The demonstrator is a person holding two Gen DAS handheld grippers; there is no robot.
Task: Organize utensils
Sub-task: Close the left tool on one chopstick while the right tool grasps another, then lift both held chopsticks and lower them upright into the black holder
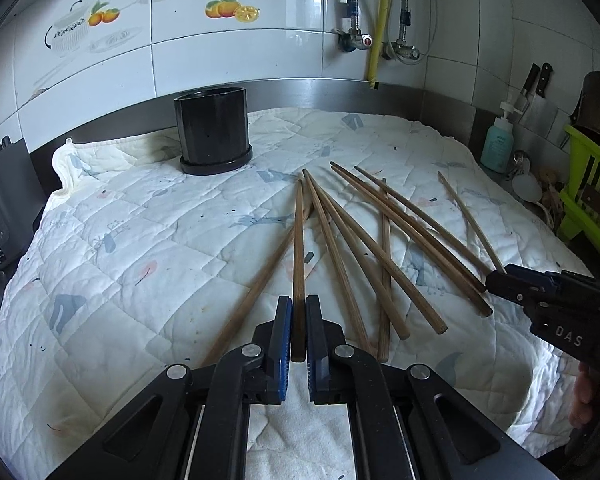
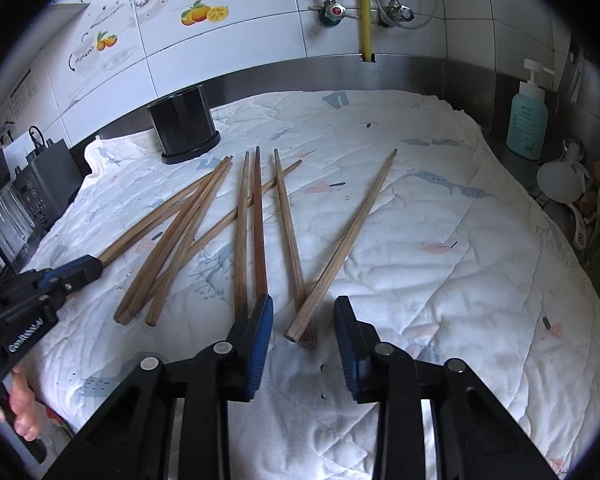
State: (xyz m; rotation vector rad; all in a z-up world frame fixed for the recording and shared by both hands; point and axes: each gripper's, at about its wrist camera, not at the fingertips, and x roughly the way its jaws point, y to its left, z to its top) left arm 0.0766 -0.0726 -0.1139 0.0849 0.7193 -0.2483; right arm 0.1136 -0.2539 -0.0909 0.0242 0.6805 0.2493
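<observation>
Quilted white cloth (image 1: 140, 240) covers counter; tiled wall (image 1: 260, 52) behind; chopsticks (image 2: 256, 232) scattered.

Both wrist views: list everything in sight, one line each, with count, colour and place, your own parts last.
Round-tipped wooden chopsticks: nine, brown, scattered mid-quilt.
Black cylindrical plastic holder: one, back left of quilt.
White quilted cloth: one, patterned, covering the counter.
Teal pump soap bottle: one, back right.
Lime green plastic rack: one, far right.
Dark kitchen appliance: one, far left.
Yellow corrugated hose: one, on the tiled wall.
Left tongs: black with blue pads, shut on one chopstick.
Right tongs: open around two chopstick ends.
</observation>
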